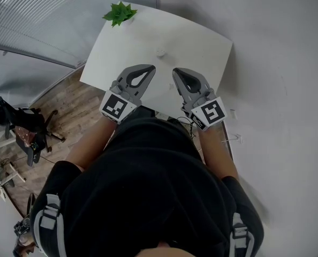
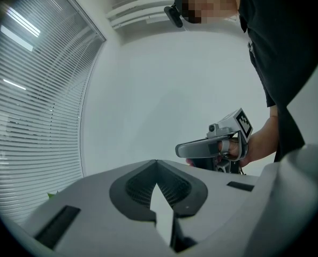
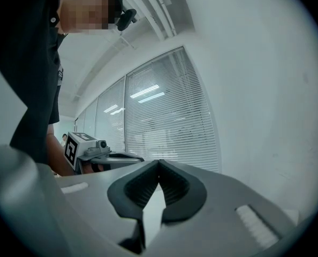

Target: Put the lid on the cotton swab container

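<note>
One small white round object (image 1: 160, 52) is sitting alone on the white rounded-corner surface (image 1: 202, 42), toward its far middle. It is showing too small to tell whether it is the cotton swab container, its lid, or both together. Nothing is touching it.

Well apart from it, nearer the person, two grey grippers are hanging over the near part of the surface, side by side with a gap between them. The left gripper (image 1: 151, 67) is pointing level toward the far edge and angling slightly inward. The right gripper (image 1: 175, 70) is mirroring it, so both tips are aiming roughly toward the round object. The jaws of each are pressing fully together with nothing between them, as each gripper's own view is showing. The person's right hand (image 2: 250, 146) is wrapping around its handle. Two bare forearms are reaching forward from a black top.

One green leafy plant (image 1: 119, 13) is standing at the far left corner of the surface. A wooden floor (image 1: 68, 108) is showing to the left.
</note>
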`<state>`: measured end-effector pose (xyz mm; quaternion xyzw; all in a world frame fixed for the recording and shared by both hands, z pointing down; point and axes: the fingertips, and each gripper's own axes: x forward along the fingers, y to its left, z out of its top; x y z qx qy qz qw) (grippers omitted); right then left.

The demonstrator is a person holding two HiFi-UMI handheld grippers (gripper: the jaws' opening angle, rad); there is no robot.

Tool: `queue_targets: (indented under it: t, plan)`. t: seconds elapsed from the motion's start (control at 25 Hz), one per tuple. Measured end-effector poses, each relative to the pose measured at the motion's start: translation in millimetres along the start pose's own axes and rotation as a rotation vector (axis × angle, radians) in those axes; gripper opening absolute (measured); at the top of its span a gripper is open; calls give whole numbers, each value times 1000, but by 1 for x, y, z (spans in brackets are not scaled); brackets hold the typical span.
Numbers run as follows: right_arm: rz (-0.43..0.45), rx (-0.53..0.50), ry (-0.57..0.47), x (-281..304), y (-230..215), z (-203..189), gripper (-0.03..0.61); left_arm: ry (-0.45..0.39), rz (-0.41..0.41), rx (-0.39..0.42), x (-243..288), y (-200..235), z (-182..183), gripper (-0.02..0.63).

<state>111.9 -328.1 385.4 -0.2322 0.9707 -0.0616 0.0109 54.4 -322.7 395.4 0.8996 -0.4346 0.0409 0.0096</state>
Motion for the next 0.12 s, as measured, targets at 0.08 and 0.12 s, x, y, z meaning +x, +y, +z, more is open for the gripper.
queue_targets:
  t: [0.08, 0.12]
  plan:
    - [3, -3, 3, 1, 1, 0, 11, 1, 2, 0, 0, 1, -3, 9]
    - [5, -5, 4, 1, 1, 0, 11, 3, 2, 2, 0, 1, -4, 9]
